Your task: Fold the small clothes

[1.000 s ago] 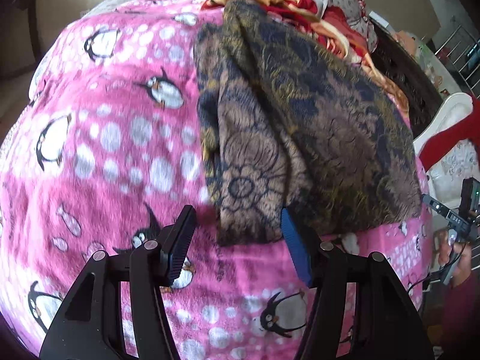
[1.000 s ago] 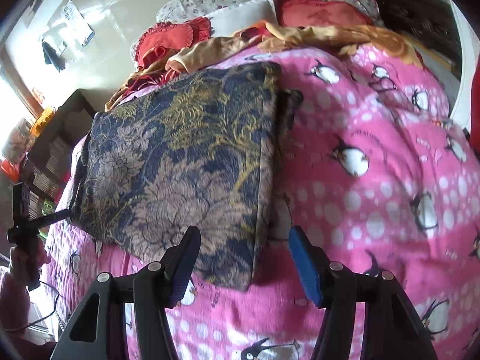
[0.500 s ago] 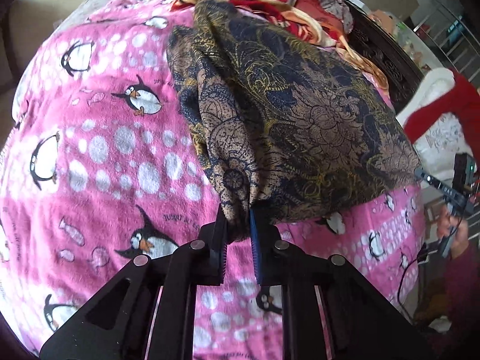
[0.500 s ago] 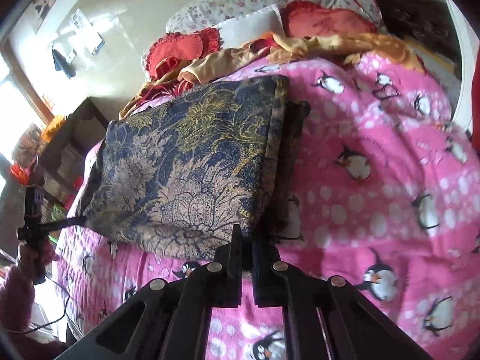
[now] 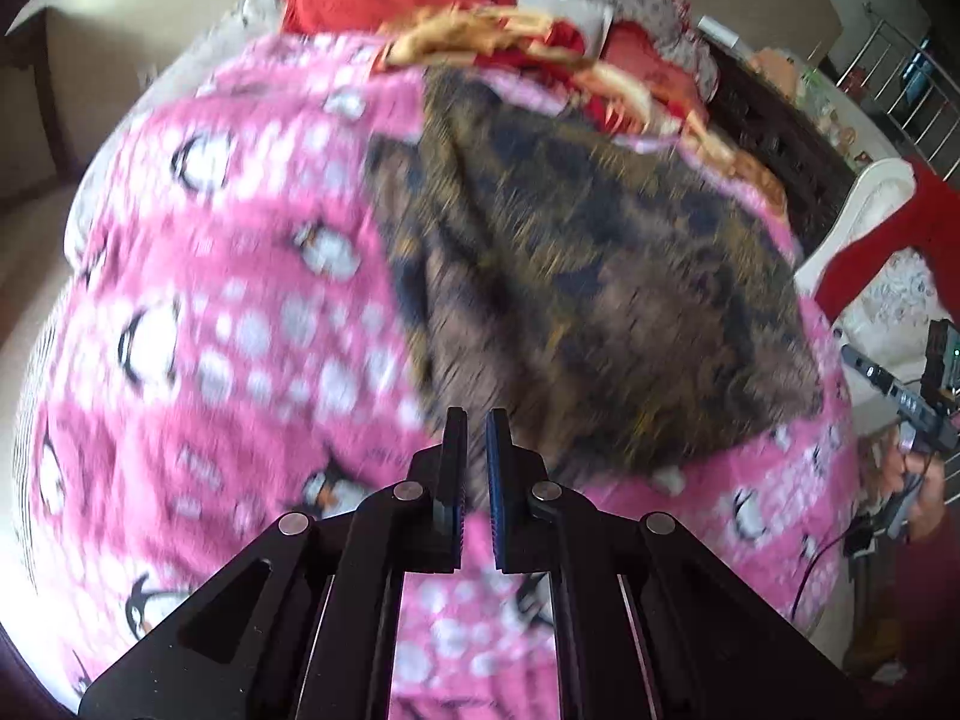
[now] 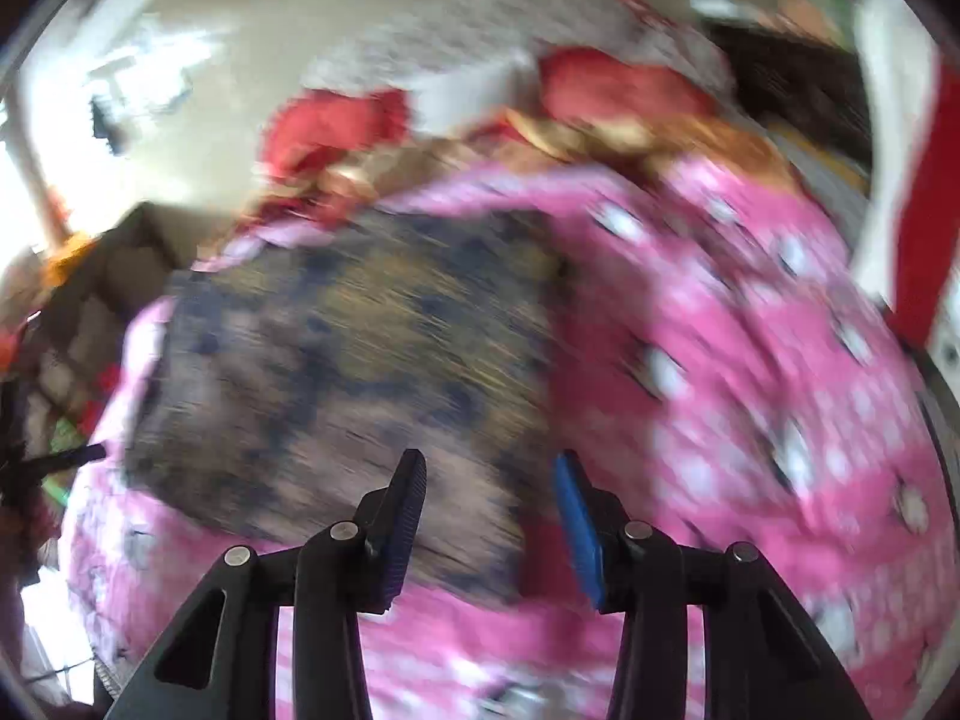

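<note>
A dark blue, brown and gold floral cloth lies folded on the pink penguin blanket; it also shows in the right wrist view. Both views are motion-blurred. My left gripper has its jaws nearly together at the cloth's near corner; whether cloth sits between them is unclear. My right gripper is open, its fingers apart above the cloth's near edge, holding nothing.
A pile of red and orange clothes and floral pillows lies at the far end of the bed. A white and red chair stands to the right. Dark furniture stands to the left in the right wrist view.
The right gripper was shut on the cloth's near edge half a second ago and has opened and let go. Both grippers have pulled back and are moving, blurring the views.
</note>
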